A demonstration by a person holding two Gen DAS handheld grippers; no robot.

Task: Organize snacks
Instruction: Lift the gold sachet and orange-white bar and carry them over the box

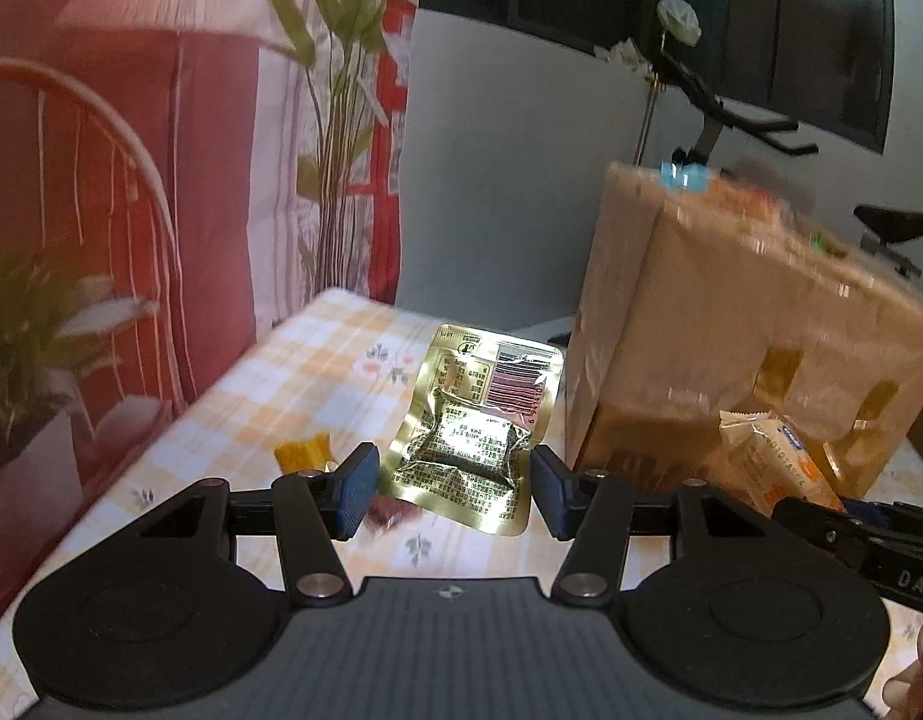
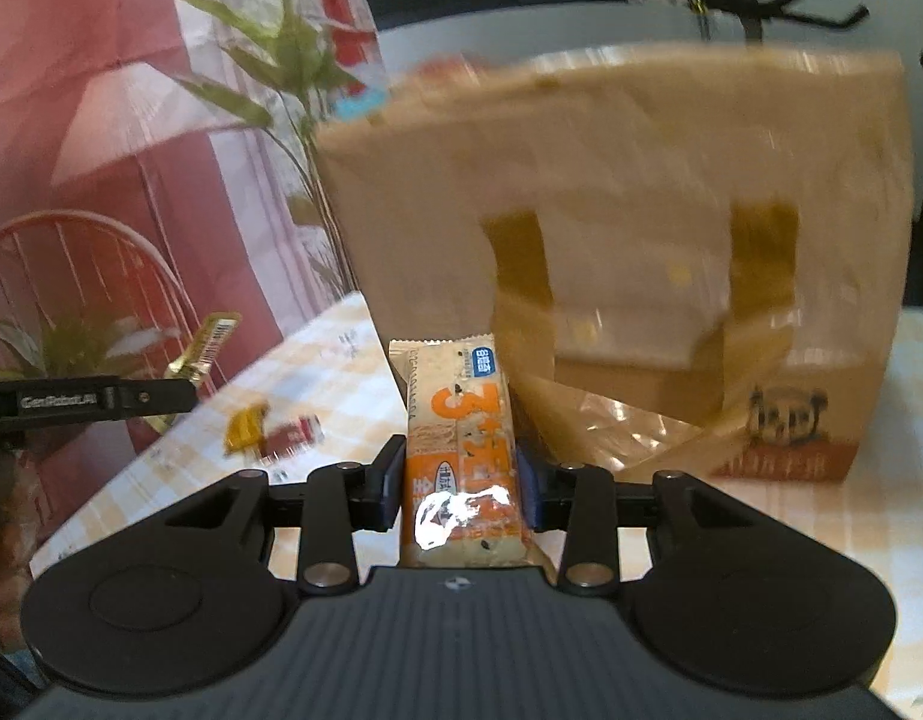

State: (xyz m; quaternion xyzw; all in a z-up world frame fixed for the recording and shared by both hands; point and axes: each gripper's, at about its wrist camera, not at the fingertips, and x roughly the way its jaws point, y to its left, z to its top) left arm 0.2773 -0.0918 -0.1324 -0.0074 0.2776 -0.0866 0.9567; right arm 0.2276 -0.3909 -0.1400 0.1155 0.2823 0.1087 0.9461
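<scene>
Left gripper (image 1: 455, 483): jaws part-open, clamped on gold foil packet (image 1: 476, 426), lower edge crumpled, raised above checked tablecloth (image 1: 293, 372). Right gripper (image 2: 458, 483): jaws narrow, pads pressed on orange-and-cream snack bar (image 2: 461, 438) — near end hidden behind the gripper body. Beneath, on the cloth: small yellow wrapper (image 2: 245, 427) and red wrapper (image 2: 293, 435), labels unreadable. Beyond: brown paper bag (image 2: 641, 228), upright, blurred — contents at the rim indistinct. Farthest: potted plant (image 2: 71, 336), partly cut off at the left edge.
</scene>
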